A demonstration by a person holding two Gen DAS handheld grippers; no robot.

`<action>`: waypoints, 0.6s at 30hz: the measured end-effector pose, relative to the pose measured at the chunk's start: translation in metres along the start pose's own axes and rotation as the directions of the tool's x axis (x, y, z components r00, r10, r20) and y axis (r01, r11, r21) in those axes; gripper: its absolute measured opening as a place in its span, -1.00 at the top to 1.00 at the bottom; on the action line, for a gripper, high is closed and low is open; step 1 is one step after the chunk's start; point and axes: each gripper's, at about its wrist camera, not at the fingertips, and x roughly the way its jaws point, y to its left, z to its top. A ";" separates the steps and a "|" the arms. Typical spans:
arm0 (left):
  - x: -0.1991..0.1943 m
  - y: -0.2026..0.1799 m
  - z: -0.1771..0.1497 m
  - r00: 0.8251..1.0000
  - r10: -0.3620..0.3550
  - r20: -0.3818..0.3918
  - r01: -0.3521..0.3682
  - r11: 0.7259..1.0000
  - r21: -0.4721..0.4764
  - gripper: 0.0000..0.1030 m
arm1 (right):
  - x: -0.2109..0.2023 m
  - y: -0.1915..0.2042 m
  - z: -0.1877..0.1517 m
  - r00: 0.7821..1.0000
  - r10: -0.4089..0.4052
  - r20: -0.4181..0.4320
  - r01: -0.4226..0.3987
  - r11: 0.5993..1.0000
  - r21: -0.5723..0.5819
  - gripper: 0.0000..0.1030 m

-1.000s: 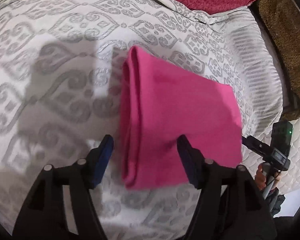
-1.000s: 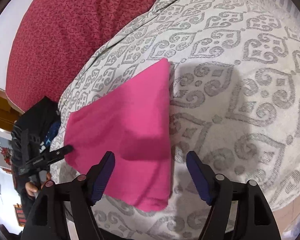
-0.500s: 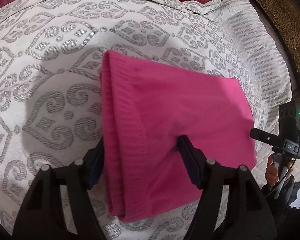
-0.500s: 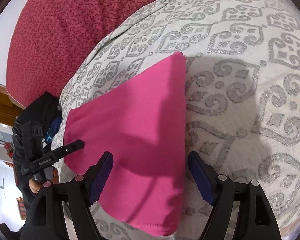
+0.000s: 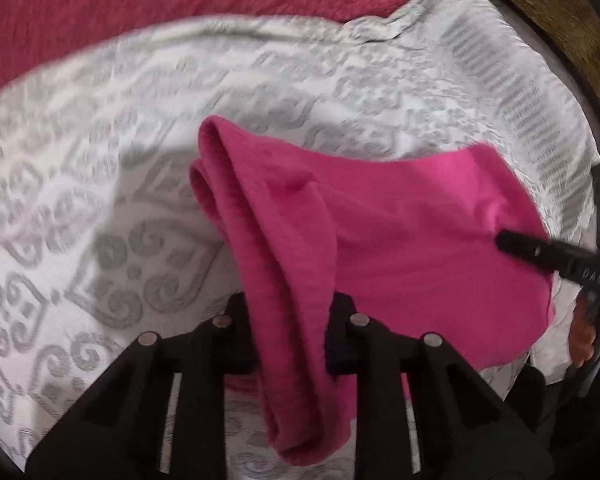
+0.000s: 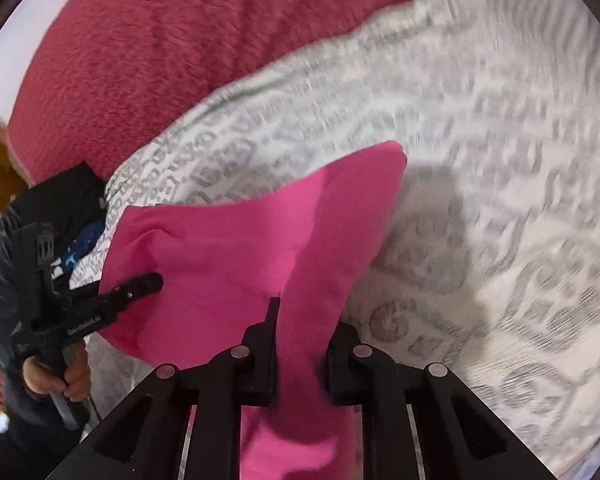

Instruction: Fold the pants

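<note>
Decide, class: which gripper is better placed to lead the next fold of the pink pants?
Neither clearly; left, slightly. The left gripper is closing on the thick folded edge of the pink pants, the right gripper on the opposite edge. Both have cloth between their fingers, raised off the bedspread.

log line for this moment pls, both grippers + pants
left gripper: closing on pants edge | right gripper: closing on other edge | pants: folded, bunched, lifting off bedspread | step: grasp for next fold
</note>
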 end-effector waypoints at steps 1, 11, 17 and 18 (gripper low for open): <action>-0.007 -0.006 0.005 1.000 -0.018 0.018 0.017 1.000 0.015 0.53 | -0.013 0.004 0.004 0.999 -0.027 0.042 0.028 0.999 -0.028 0.69; -0.039 -0.080 0.143 0.978 -0.039 0.206 0.002 0.984 0.176 0.50 | -0.093 -0.039 0.109 0.958 -0.090 0.272 0.103 0.994 -0.034 0.68; 0.044 -0.115 0.244 0.981 0.013 0.194 -0.051 0.980 0.190 0.49 | -0.068 -0.092 0.186 0.921 -0.200 0.334 0.213 0.977 -0.002 0.67; 0.065 -0.119 0.260 0.984 0.020 0.180 -0.055 0.980 0.193 0.49 | -0.059 -0.104 0.198 0.917 -0.216 0.335 0.226 0.974 0.009 0.67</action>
